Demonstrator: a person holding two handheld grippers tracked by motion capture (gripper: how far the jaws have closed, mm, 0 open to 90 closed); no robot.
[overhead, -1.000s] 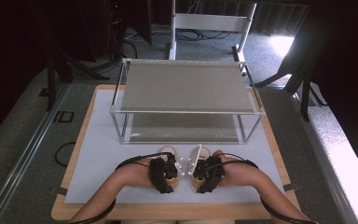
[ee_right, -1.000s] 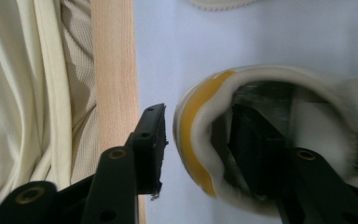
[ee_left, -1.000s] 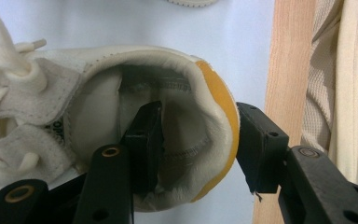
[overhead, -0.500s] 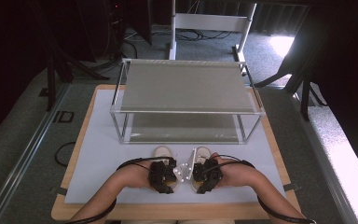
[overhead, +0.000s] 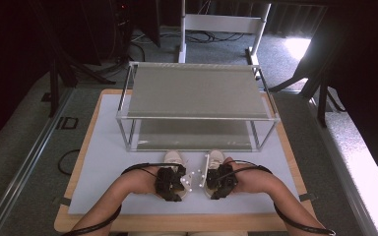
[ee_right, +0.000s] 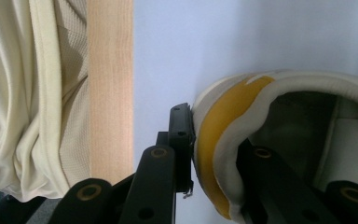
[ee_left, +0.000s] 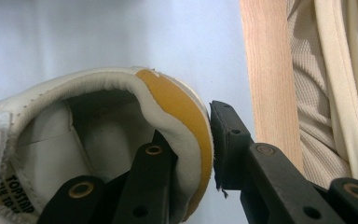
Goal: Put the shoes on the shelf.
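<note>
Each hand-held gripper, left (overhead: pixel 181 183) and right (overhead: pixel 207 181), pinches a shoe's heel collar, left shoe (ee_left: pixel 98 140) and right shoe (ee_right: pixel 289 135), one jaw inside, probably for lifting both onto the rack (overhead: pixel 197 91).

My overhead cam sat above the near edge, facing forward and down over both tongs. Each tong cam rode right behind its own jaws, super close, pointing back at the wooden table edge (ee_left: pixel 270 70) beyond them. That edge showed in all three views.
</note>
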